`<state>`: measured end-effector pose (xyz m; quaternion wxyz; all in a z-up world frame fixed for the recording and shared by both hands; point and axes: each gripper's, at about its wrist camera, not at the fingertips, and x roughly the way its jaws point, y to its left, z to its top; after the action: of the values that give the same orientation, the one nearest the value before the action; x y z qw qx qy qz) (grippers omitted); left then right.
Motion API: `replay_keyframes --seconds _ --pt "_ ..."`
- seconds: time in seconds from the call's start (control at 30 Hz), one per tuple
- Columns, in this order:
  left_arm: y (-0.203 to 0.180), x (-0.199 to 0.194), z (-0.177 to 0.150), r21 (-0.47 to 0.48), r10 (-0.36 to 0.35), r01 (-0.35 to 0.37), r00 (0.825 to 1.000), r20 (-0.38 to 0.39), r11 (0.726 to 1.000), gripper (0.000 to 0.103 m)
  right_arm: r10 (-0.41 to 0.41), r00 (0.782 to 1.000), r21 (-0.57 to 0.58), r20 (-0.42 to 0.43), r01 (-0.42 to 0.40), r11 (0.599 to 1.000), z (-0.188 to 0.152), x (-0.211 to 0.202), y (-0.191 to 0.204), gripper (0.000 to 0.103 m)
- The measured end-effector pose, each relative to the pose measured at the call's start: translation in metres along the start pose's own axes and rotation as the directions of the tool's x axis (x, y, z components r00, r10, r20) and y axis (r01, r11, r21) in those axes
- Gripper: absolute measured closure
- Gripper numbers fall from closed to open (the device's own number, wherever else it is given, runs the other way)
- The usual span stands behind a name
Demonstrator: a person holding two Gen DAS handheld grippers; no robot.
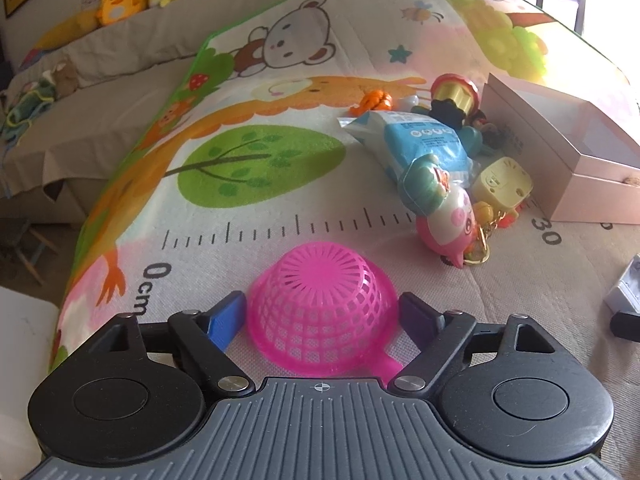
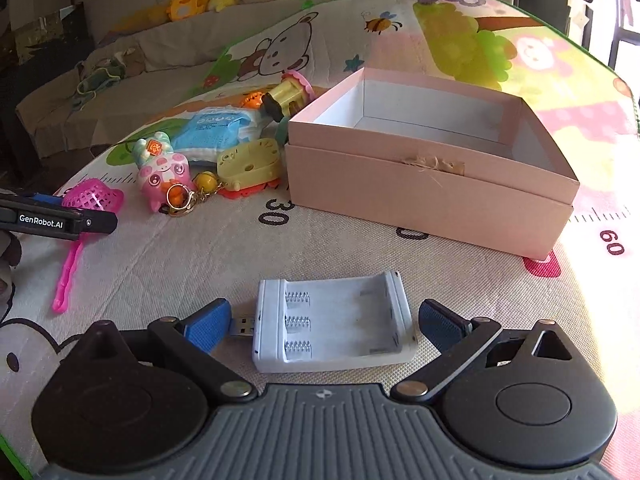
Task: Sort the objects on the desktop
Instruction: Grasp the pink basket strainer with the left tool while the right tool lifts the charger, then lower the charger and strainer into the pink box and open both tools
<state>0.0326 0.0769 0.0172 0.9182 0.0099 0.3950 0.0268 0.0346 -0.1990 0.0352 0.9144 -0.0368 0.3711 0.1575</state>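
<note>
A pink toy strainer lies bowl-down on the play mat between the fingers of my open left gripper; the fingers stand beside it, and contact is unclear. It also shows in the right wrist view, with the left gripper over its handle. A white battery charger with a USB plug lies between the fingers of my open right gripper. An open pink box stands beyond it, and it shows in the left wrist view too.
A pile of toys lies left of the box: a pink pig figure, a blue packet, a yellow toy, a gold keyring, a gold-and-pink spool. Plush toys sit on the sofa behind.
</note>
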Motion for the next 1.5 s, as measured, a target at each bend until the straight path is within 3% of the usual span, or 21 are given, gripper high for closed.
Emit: replay_keyframes --seconds 0.1,0.13,0.3,0.4,0.47,0.6,0.67,0.73,0.77,0.83,0.9,0.93,1.07,1.17,1.3,1.5 --pt "-0.005 -0.005 -0.004 0.028 -0.007 0.007 1.0 0.005 1.0 0.016 0.027 1.0 0.007 -0.008 -0.027 1.0 -0.001 -0.008 -0.002 0.016" --pt "-0.008 -0.009 -0.006 0.044 -0.012 0.011 1.0 0.011 0.999 0.016 0.028 1.0 0.006 -0.009 -0.028 1.0 -0.001 -0.01 -0.002 0.026" --pt "-0.031 -0.039 -0.01 0.127 -0.101 0.093 0.993 0.061 0.988 0.016 0.04 0.999 -0.017 -0.002 -0.04 0.999 -0.002 -0.037 -0.005 0.026" --pt "-0.05 -0.062 0.001 0.175 -0.202 0.182 0.973 0.107 0.968 0.016 0.058 0.997 -0.037 0.049 -0.056 0.998 0.008 -0.071 -0.012 0.026" --pt "-0.066 -0.074 0.018 0.223 -0.26 0.223 0.953 0.154 0.949 0.016 0.026 0.99 -0.057 0.139 -0.018 0.998 0.025 -0.1 -0.02 0.026" --pt "-0.108 -0.082 0.073 0.323 -0.376 0.291 0.894 0.244 0.9 0.016 -0.102 0.942 -0.066 0.319 0.13 0.989 0.069 -0.144 -0.043 0.025" --pt "-0.135 -0.073 0.106 0.376 -0.408 0.283 0.858 0.311 0.882 0.016 -0.168 0.913 -0.062 0.371 0.205 0.977 0.09 -0.147 -0.057 0.025" --pt "-0.158 -0.055 0.136 0.413 -0.448 0.295 0.825 0.344 0.861 0.015 -0.204 0.902 -0.052 0.381 0.241 0.969 0.107 -0.14 -0.069 0.025" --pt "-0.171 -0.039 0.151 0.435 -0.476 0.317 0.816 0.329 0.843 0.009 -0.222 0.899 -0.044 0.376 0.257 0.965 0.117 -0.131 -0.077 0.025" --pt "-0.19 -0.008 0.171 0.433 -0.476 0.334 0.835 0.275 0.837 0.006 -0.261 0.897 -0.02 0.358 0.287 0.958 0.129 -0.113 -0.091 0.025" --pt "-0.196 0.016 0.178 0.403 -0.437 0.321 0.867 0.239 0.857 0.006 -0.283 0.9 0.019 0.332 0.293 0.956 0.134 -0.096 -0.105 0.025" --pt "-0.193 0.02 0.176 0.385 -0.423 0.315 0.874 0.237 0.867 0.006 -0.282 0.905 0.036 0.319 0.286 0.957 0.135 -0.091 -0.11 0.025" --pt "-0.162 0.015 0.14 0.328 -0.408 0.323 0.881 0.238 0.888 0.004 -0.24 0.934 0.076 0.264 0.228 0.971 0.128 -0.06 -0.121 0.025" --pt "-0.142 0.004 0.107 0.327 -0.365 0.28 0.9 0.237 0.903 0.003 -0.205 0.952 0.091 0.226 0.189 0.978 0.132 -0.035 -0.119 0.025" --pt "-0.124 -0.004 0.066 0.31 -0.336 0.267 0.921 0.195 0.912 0.003 -0.066 0.989 0.145 0.129 0.047 0.988 0.141 0.007 -0.114 0.025" --pt "-0.094 -0.02 0.014 0.266 -0.297 0.248 0.941 0.162 0.931 0.002 -0.05 0.989 0.206 0.142 0.02 0.978 0.144 0.002 -0.11 0.018"
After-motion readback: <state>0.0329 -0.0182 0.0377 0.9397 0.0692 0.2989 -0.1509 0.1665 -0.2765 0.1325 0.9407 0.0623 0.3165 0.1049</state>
